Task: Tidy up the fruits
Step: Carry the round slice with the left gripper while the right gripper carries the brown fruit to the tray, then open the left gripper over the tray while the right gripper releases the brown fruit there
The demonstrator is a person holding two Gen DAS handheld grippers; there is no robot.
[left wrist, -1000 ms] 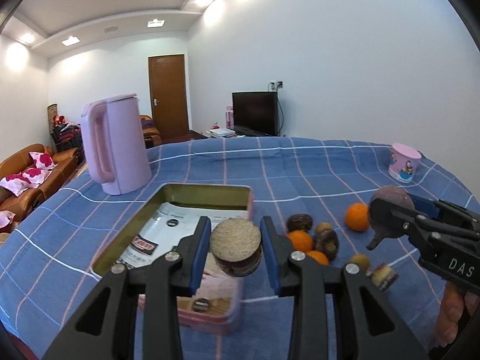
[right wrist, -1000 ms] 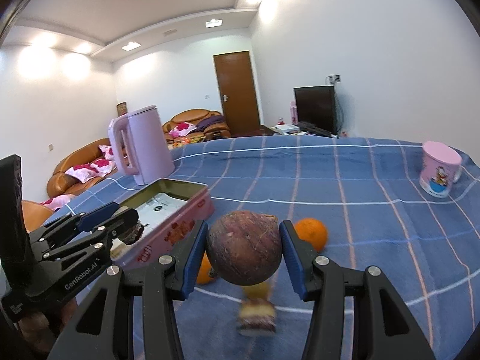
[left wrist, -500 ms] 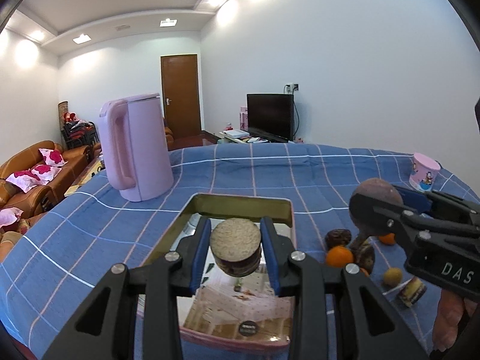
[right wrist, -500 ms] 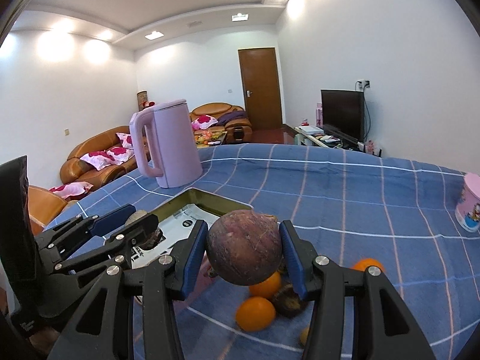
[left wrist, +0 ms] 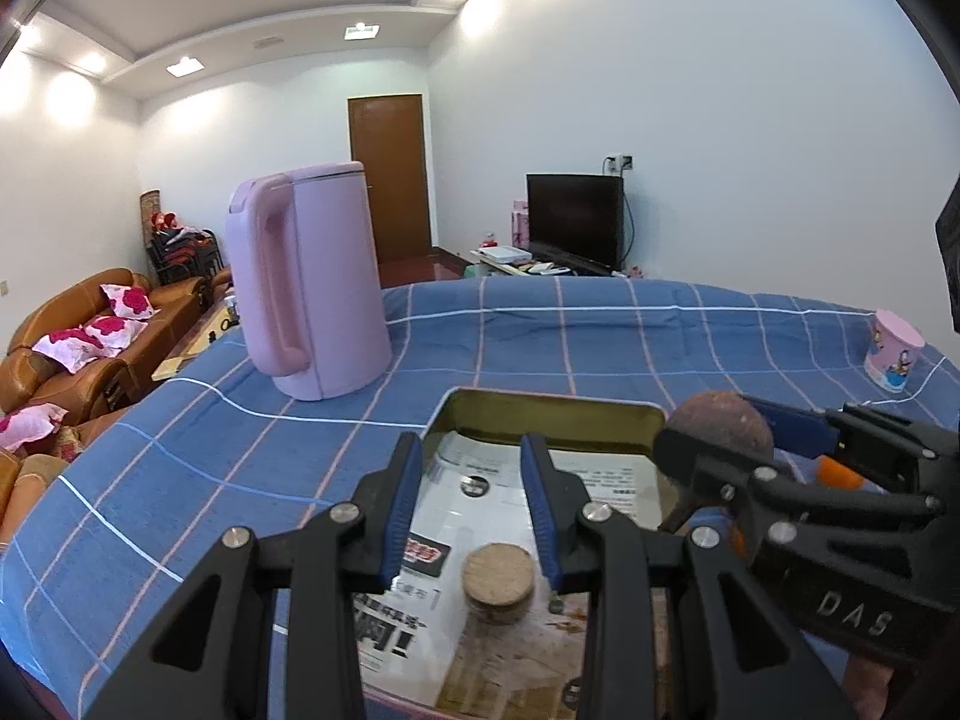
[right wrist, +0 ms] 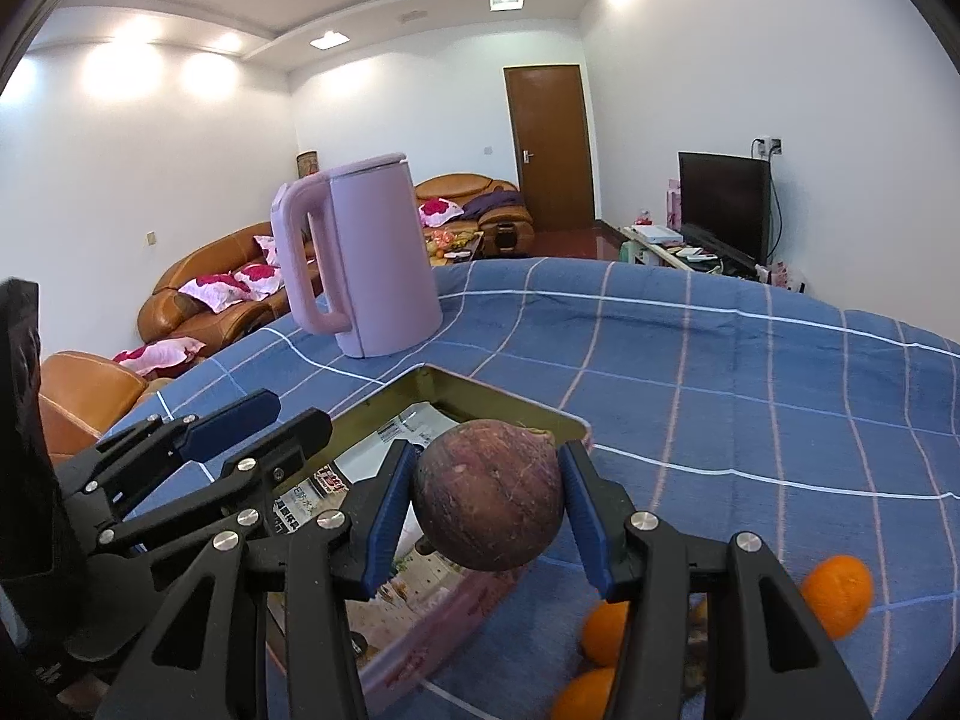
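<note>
A: Well, which way does the cut piece [left wrist: 498, 582] face?

B: Its flat, pale, cork-like face points up, so its short axis stands upright. It is below the spread fingers of the left tool [left wrist: 474, 513], inside the tin [left wrist: 552, 405]; whether it rests on the printed sheet [left wrist: 480, 480] that lines the tin or hangs just above it, I cannot tell.

A: So the left tool grips nothing?

B: Right, its jaws stand apart with only the tin's lining between them.

A: And the right tool [right wrist: 489, 507]?

B: It is clamped on a round purple-brown fruit [right wrist: 489, 495], held above the tin's near-right rim. The fruit is nearly a ball, with no clear long axis; a small stem scar sits at its top right.

A: Anything else in the tin?

B: Only the sheet and that cut piece, as far as shows.

A: The other fruit?

B: Oranges [right wrist: 837, 594] lie on the blue checked tabletop [right wrist: 750, 372] beside the tin's right side. A pink kettle [right wrist: 372, 258] stands toward the far left edge, a pink cup [left wrist: 894, 349] toward the far right edge.
</note>
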